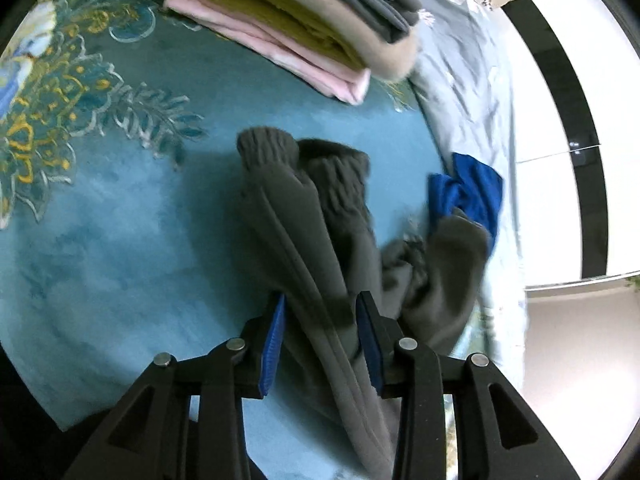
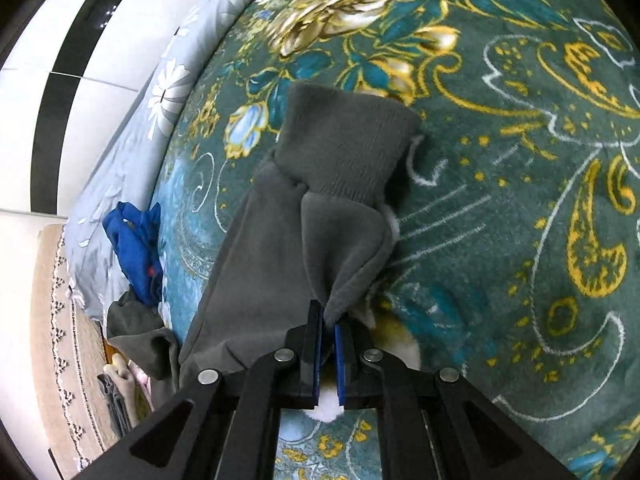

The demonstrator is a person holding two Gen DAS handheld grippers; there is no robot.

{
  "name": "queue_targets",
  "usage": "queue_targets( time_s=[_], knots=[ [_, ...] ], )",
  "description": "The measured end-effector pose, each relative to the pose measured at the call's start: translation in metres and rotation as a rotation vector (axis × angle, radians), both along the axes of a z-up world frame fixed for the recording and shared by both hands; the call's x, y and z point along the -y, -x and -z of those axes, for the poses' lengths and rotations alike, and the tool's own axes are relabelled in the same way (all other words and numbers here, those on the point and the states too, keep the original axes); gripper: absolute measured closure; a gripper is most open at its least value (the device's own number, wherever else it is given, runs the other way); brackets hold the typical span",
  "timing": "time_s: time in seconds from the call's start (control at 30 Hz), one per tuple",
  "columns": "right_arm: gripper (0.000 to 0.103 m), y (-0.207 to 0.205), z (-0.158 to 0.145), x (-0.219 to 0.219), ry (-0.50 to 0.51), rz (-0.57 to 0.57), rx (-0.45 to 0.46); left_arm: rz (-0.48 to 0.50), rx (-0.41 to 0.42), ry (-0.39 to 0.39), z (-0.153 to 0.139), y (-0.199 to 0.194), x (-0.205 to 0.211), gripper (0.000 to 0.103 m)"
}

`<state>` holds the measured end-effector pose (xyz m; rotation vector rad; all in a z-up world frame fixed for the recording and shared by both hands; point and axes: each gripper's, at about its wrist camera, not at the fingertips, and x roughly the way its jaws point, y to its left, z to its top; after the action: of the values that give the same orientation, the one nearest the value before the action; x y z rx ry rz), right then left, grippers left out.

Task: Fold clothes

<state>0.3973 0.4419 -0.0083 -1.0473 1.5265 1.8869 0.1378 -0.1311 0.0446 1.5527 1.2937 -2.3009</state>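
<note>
A dark grey fleece garment point(image 1: 280, 184) with ribbed cuffs hangs above the teal blanket in the left wrist view, bunched lengthwise. My left gripper point(image 1: 320, 300) is shut on this bundle, and the cloth fills the gap between its blue pads. Two cuffs point away from me, and more grey cloth sags to the right. In the right wrist view the same grey garment point(image 2: 340, 152) shows one ribbed cuff lying on the blanket. My right gripper point(image 2: 328, 308) is shut on a pinched fold of it just below the cuff.
A stack of folded clothes point(image 1: 304, 20), pink, yellow, beige and grey, sits at the far side of the teal patterned blanket point(image 1: 120, 220). A crumpled blue garment point(image 1: 472, 188) lies on the pale floral sheet point(image 1: 472, 80) at the bed's edge. Beyond are a white wall and a floor rug point(image 2: 52, 320).
</note>
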Motion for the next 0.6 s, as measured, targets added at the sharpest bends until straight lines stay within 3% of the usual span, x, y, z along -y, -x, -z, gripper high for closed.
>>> queue_targets(
  time_s=[0.07,0.13,0.23,0.37,0.6],
  knots=[
    [0.097,0.000,-0.001,0.001,0.002,-0.004,-0.002,-0.005,0.000,0.011,0.002,0.000,0.001,0.073],
    [0.097,-0.001,-0.004,0.001,0.000,-0.016,-0.001,-0.022,0.002,0.012,0.004,-0.002,0.003,0.087],
    [0.097,0.001,-0.008,0.004,-0.010,-0.040,0.010,-0.095,0.011,-0.025,0.010,-0.012,0.013,0.095],
    [0.097,0.003,-0.008,0.010,-0.033,-0.102,0.069,-0.205,0.045,-0.088,0.020,-0.031,0.030,0.096],
    [0.093,0.003,-0.012,0.014,-0.032,-0.178,0.129,-0.180,0.087,-0.006,0.018,-0.027,0.026,0.097]
  ],
)
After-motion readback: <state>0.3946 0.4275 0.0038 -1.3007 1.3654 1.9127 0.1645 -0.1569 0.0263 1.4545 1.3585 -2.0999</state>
